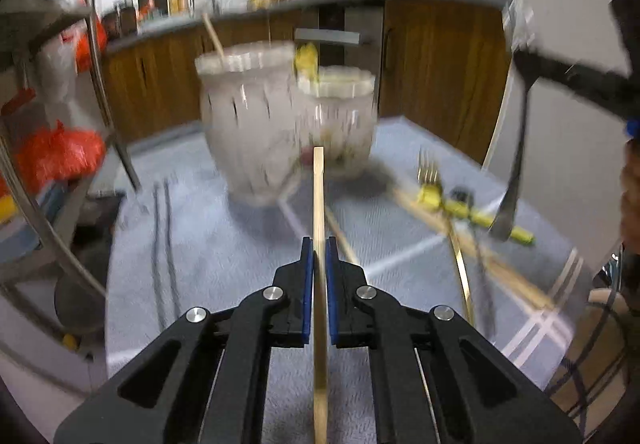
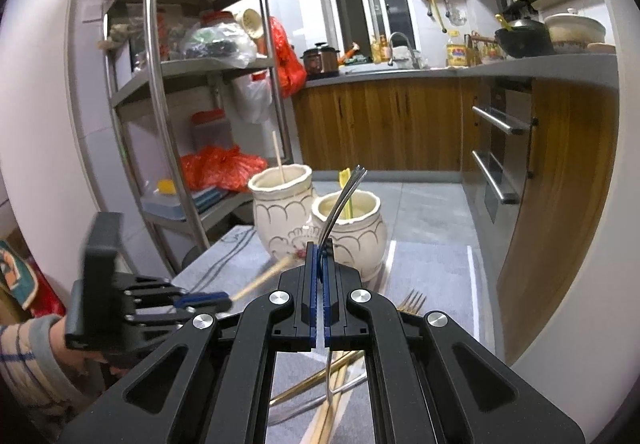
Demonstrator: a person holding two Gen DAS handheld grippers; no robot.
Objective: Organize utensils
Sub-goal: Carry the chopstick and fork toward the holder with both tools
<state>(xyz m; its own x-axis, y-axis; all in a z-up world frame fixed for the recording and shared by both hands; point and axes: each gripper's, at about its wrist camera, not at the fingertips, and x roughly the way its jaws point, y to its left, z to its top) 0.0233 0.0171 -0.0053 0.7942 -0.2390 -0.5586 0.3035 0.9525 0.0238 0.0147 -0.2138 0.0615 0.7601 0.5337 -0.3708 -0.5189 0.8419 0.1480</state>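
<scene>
Left wrist view is showing the left gripper [image 1: 319, 244] clamped on a wooden chopstick [image 1: 318, 195], its blue pads pressing the stick from both sides, with the stick's far end pointing at twelve o'clock toward the gap between two pale jars. Standing at about eleven o'clock from the tips is the taller jar [image 1: 248, 115], already holding one stick, and the shorter jar [image 1: 340, 115] is sitting touching it at one o'clock, with something yellow poking out. Lying on the grey cloth [image 1: 200, 244] at about three o'clock are a gold fork [image 1: 430, 171], more sticks and yellow-handled pieces, so plenty of sorting is left. At the right edge a steel fork [image 1: 516, 171] is hanging from the other tool. In the right wrist view the right gripper [image 2: 319, 244] is closed tight on that steel fork [image 2: 340, 199], tines arching up at one o'clock in front of the shorter jar [image 2: 352, 232]; the taller jar [image 2: 280, 203] is standing at eleven o'clock, and the left gripper [image 2: 224, 300] is showing at nine o'clock with its stick. Both hands seem to be carrying a piece to the jars. I judge the next move is calling for tipping each piece upright over the matching mouth, stick to the taller jar, fork to the shorter, then letting go without knocking a rim.
</scene>
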